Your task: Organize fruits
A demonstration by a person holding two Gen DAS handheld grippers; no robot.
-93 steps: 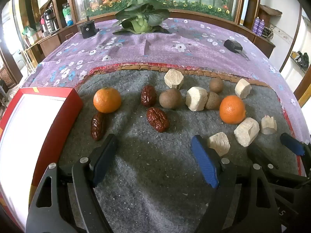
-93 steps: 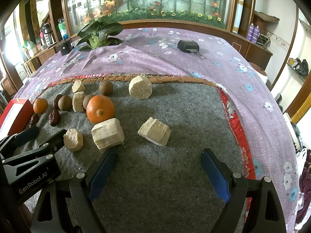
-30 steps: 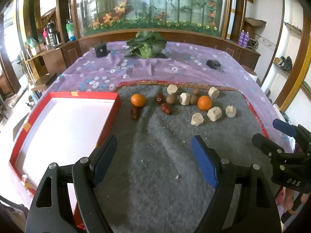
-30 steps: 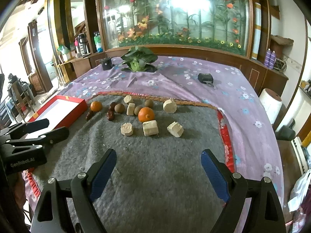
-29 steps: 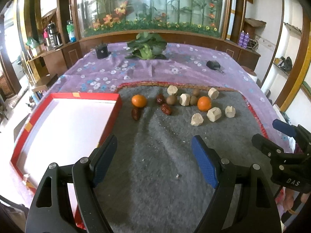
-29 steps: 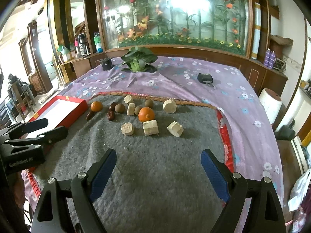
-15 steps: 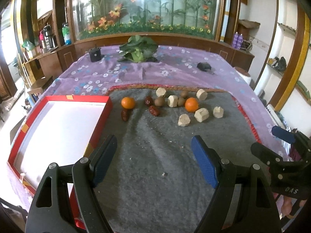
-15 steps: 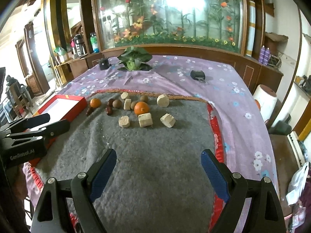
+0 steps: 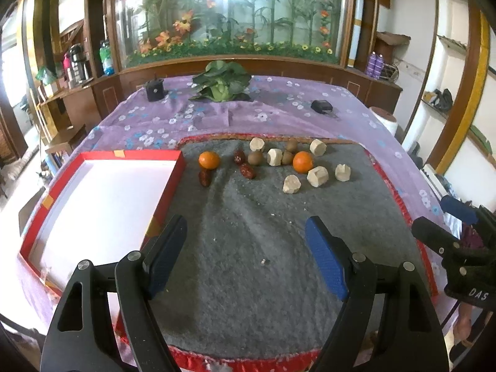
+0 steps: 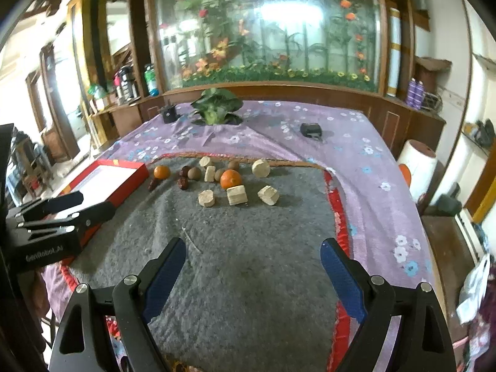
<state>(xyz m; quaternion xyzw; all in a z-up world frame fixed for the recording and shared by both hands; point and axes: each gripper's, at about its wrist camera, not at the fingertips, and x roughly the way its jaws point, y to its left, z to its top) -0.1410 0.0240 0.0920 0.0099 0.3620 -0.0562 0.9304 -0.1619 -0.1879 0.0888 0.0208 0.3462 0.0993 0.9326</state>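
On the grey felt mat [image 9: 248, 232] lie two oranges [image 9: 209, 160] [image 9: 303, 161], three red dates [image 9: 247, 170], brown kiwis [image 9: 255, 157] and several pale cut chunks [image 9: 291, 184], in a group at the far side. The same group shows in the right wrist view, with an orange [image 10: 230, 178] in its middle. A red box with a white inside [image 9: 102, 198] stands at the mat's left edge. My left gripper [image 9: 246, 245] is open and empty, well back from the fruit. My right gripper [image 10: 252, 266] is open and empty, also well back.
The table carries a purple flowered cloth [image 9: 217, 117]. A leafy green plant [image 9: 221, 85], a small black box [image 9: 154, 90] and a black device [image 9: 321, 106] lie at the far end. A planted glass wall stands behind. The right gripper shows at the right edge [image 9: 458, 241].
Both grippers have pulled back and up from the fruit, so the whole mat and the red box come into view. Nothing on the mat has moved.
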